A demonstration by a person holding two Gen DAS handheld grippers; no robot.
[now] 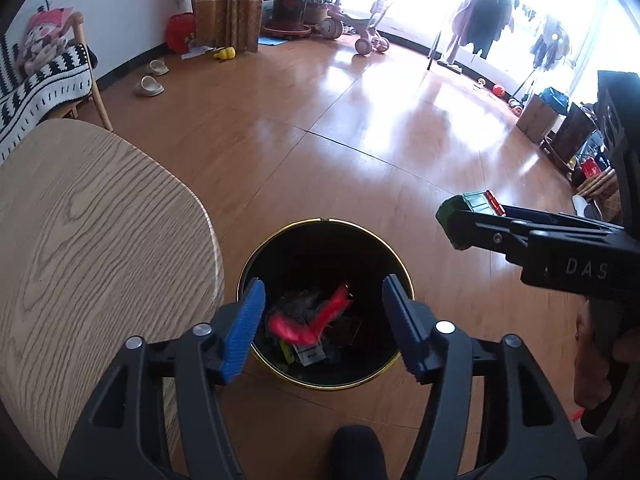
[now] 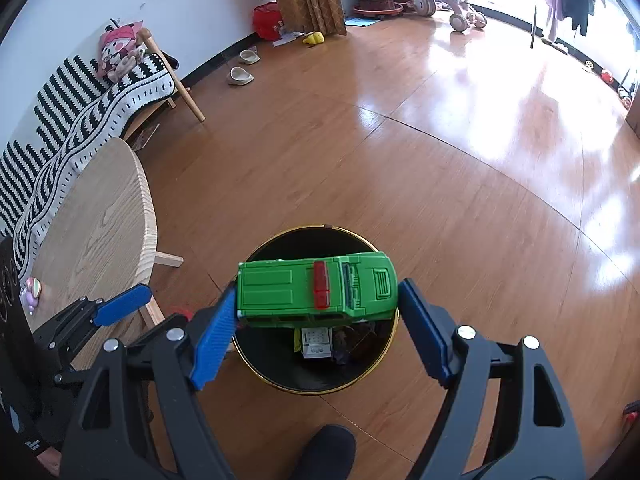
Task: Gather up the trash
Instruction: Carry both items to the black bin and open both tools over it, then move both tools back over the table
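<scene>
Glossy wood flooring runs back to bright windows, and the black gold-rimmed bin [image 2: 362,376] sits directly under both claws. Furthest left of the right claw [image 2: 316,320], a striped blanket [image 2: 72,120] drapes a bench, then comes the pale wooden table [image 2: 100,232] with a small trinket [image 2: 32,292] near its edge. The left claw [image 1: 324,324] hangs over the bin with its blue pads spread apart and nothing between them; red scraps [image 1: 316,316] and wrappers lie below it. The green toy car [image 2: 316,288] spans the right claw's gap above the bin mouth; its rear meets the left pad, though whether the right pad touches the nose I cannot tell, so the grip looks loose or already letting go. To finish well, I judge the car should stay centred over the opening and the pads part fully, since it lies crosswise near the far rim and could catch there. A dark shoe [image 2: 328,452] sits just below the bin, clear of the drop.
</scene>
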